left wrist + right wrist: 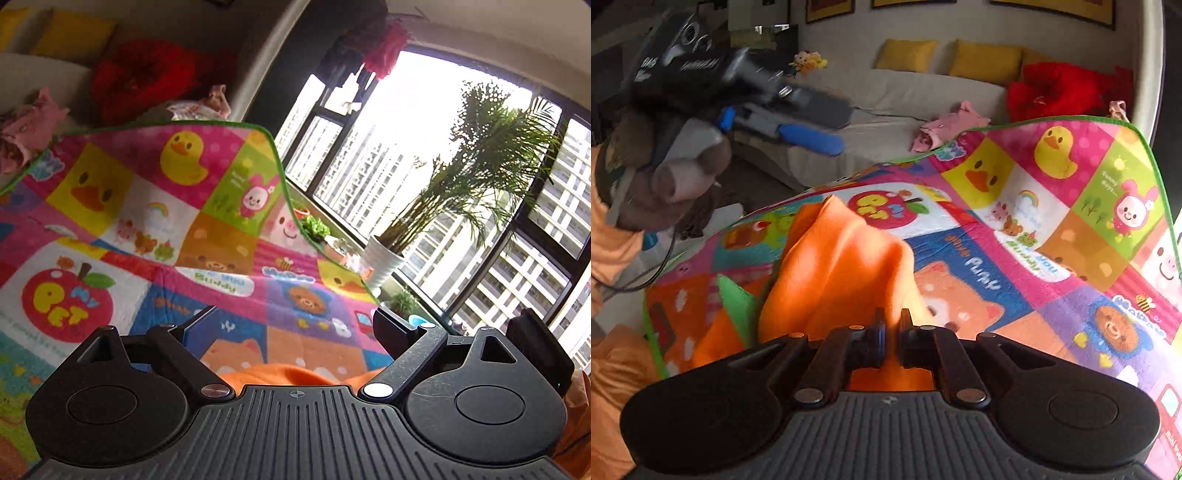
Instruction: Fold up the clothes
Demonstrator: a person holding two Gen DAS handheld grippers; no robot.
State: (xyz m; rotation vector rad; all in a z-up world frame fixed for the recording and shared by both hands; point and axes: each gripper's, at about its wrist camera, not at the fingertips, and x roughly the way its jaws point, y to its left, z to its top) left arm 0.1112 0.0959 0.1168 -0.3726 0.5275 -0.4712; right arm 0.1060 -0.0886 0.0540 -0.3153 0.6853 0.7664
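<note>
The orange garment [842,258] lies bunched on the play mat [1052,229], one fold pulled up and pinched between the right gripper's [891,332] closed jaws. The left gripper [295,325] hangs above the mat with jaws wide, nothing between them — only an orange edge [295,373] below. Beyond: sofa [923,92], pink clothes [945,127].

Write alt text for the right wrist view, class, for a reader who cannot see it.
The right tongs are shut on a bunched orange garment above a colourful cartoon-patterned mat. The blurred left tongs hang at upper left, before a beige sofa.
</note>
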